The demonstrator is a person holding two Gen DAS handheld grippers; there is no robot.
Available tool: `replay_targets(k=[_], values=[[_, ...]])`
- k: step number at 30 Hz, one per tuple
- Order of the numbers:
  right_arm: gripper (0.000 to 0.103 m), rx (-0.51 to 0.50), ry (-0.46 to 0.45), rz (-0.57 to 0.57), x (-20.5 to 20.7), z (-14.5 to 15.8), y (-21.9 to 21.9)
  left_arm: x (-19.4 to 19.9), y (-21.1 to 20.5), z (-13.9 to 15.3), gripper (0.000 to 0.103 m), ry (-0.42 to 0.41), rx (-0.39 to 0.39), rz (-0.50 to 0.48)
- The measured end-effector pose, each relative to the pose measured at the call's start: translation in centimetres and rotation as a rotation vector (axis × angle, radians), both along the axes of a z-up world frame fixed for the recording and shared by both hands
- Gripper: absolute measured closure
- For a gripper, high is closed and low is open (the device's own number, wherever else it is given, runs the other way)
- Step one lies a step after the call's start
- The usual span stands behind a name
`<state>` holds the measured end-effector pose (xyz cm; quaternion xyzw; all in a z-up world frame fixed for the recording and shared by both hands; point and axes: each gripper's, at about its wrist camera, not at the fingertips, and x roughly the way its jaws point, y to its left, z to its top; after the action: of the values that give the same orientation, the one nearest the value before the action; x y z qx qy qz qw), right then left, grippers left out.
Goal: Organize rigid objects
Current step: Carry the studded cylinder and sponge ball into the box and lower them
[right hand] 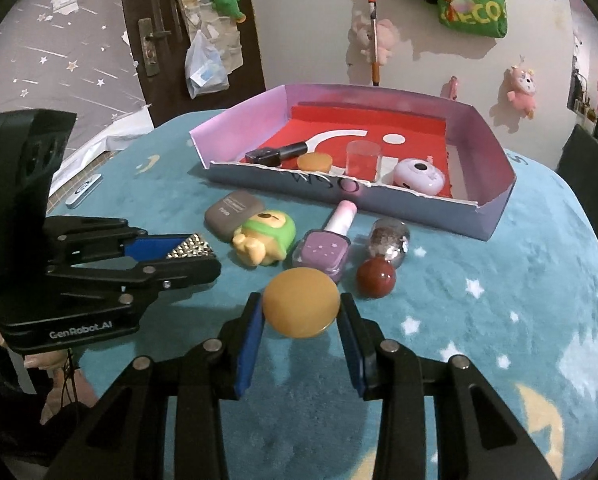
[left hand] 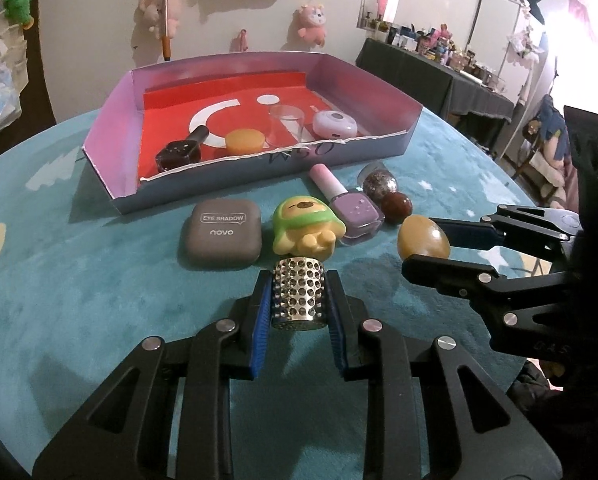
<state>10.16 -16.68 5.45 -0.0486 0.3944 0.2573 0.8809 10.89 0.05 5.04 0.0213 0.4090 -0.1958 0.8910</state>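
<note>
Two tools, left tool [left hand: 298, 300], right tool [right hand: 301, 312]

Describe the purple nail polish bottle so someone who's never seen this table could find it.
Find the shallow box with the red floor on the teal cloth. In the row before it, the purple nail polish bottle lies flat between the green-hooded toy and the glitter bottle. Only it has a pale pink cap.

Both tongs [left hand: 299, 300] [right hand: 301, 312] clamped, angled downward

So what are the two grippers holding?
Left gripper pinches the studded metal cylinder by its sides; right gripper pinches the yellow egg-shaped stone by its sides.
</note>
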Motion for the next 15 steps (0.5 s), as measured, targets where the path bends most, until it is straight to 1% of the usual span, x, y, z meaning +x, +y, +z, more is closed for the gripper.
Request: replay_targets(k=[15], values=[[0.063, 0.004, 0.002, 0.000, -0.06, -0.04, -0.13, -0.08, -0.07, 0.07, 0.079, -0.002, 0.001, 0.000]])
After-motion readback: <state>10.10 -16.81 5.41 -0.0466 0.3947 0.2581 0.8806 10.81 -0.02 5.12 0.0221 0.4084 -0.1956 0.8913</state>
